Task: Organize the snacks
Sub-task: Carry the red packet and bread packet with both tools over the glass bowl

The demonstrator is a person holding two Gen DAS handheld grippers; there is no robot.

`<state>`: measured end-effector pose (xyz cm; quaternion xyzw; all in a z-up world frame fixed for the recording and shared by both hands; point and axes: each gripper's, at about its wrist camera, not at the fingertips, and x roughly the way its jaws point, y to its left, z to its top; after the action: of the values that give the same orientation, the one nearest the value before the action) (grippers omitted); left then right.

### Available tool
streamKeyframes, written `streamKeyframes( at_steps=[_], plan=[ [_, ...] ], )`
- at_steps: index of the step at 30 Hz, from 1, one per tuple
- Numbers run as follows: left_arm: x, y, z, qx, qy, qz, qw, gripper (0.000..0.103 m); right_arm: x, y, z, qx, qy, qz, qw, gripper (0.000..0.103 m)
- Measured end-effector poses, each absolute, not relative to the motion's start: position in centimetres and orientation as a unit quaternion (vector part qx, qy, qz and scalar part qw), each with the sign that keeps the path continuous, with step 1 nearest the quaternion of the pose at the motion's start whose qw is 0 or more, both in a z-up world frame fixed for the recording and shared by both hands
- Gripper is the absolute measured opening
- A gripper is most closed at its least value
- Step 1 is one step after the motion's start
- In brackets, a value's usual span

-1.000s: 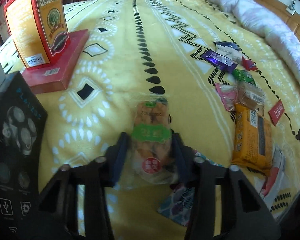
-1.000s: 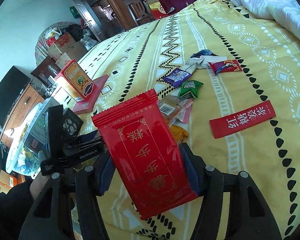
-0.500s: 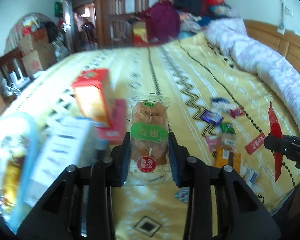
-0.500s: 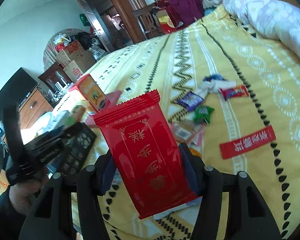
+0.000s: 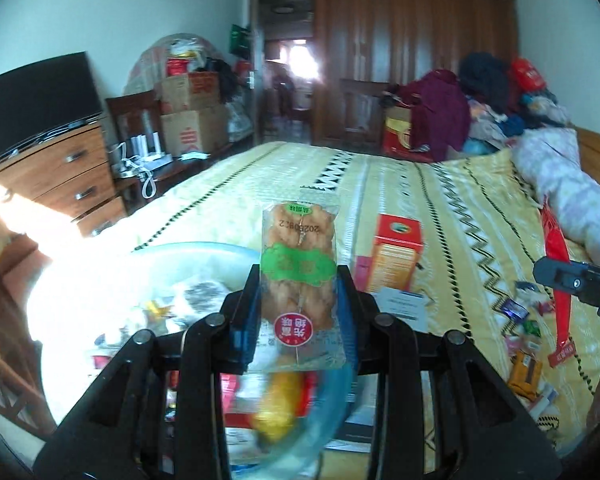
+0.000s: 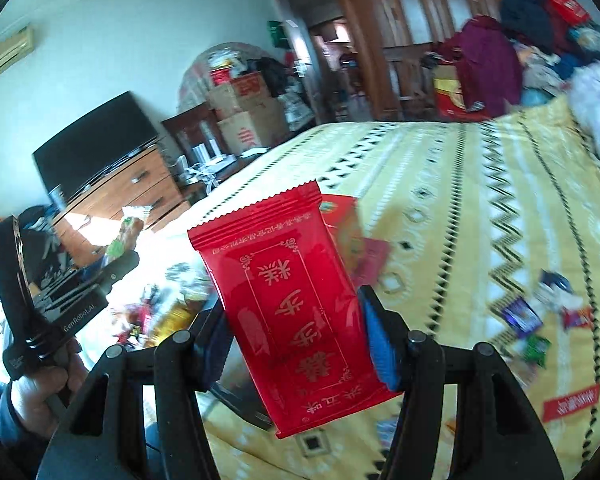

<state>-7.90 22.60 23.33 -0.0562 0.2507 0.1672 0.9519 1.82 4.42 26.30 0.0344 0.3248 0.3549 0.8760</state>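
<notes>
My left gripper (image 5: 298, 280) is shut on a clear pack of fried twists with a green label (image 5: 298, 268), held upright above a clear plastic bin (image 5: 204, 250) full of snacks. My right gripper (image 6: 294, 308) is shut on a red snack pack with gold lettering (image 6: 288, 300), lifted over the bed's left edge. In the right wrist view the left gripper (image 6: 120, 258) and the hand holding it show at left with the twist pack (image 6: 126, 232). In the left wrist view the red pack (image 5: 556, 264) shows edge-on at right. Loose small snacks (image 6: 528, 320) lie on the yellow bedspread (image 6: 460, 200).
An orange-red carton (image 5: 396, 256) stands on a flat red box on the bed beside the bin. A dresser with a TV (image 5: 56, 172), stacked cardboard boxes (image 5: 192, 120) and a wardrobe (image 5: 412, 52) line the room. A folded quilt (image 5: 572, 200) lies along the bed's right side.
Both grippers rose and swung left, away from the snack pile toward the bin at the bed's left edge, each still holding its pack. The views now show the room instead of the bedspread.
</notes>
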Motion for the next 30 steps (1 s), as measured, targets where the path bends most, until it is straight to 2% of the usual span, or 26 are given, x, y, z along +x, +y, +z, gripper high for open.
streamKeyframes(
  at_steps=[6, 15, 30],
  plan=[
    [-8.8, 26.5, 22.9, -0.083, 0.251, 0.203, 0.943, 0.035, 1.6, 13.8, 27.7, 0.003, 0.332, 0.412, 0.849, 0.062],
    [-9.9, 30.9, 21.3, -0.114, 0.270, 0.227, 0.929, 0.035, 0.9, 23.7, 26.7, -0.025, 0.362, 0.458, 0.812, 0.062],
    [-10.4, 34.2, 19.9, -0.149, 0.288, 0.227, 0.918, 0.035, 1.8, 28.4, 24.0, -0.025, 0.406, 0.465, 0.786, 0.062]
  ],
)
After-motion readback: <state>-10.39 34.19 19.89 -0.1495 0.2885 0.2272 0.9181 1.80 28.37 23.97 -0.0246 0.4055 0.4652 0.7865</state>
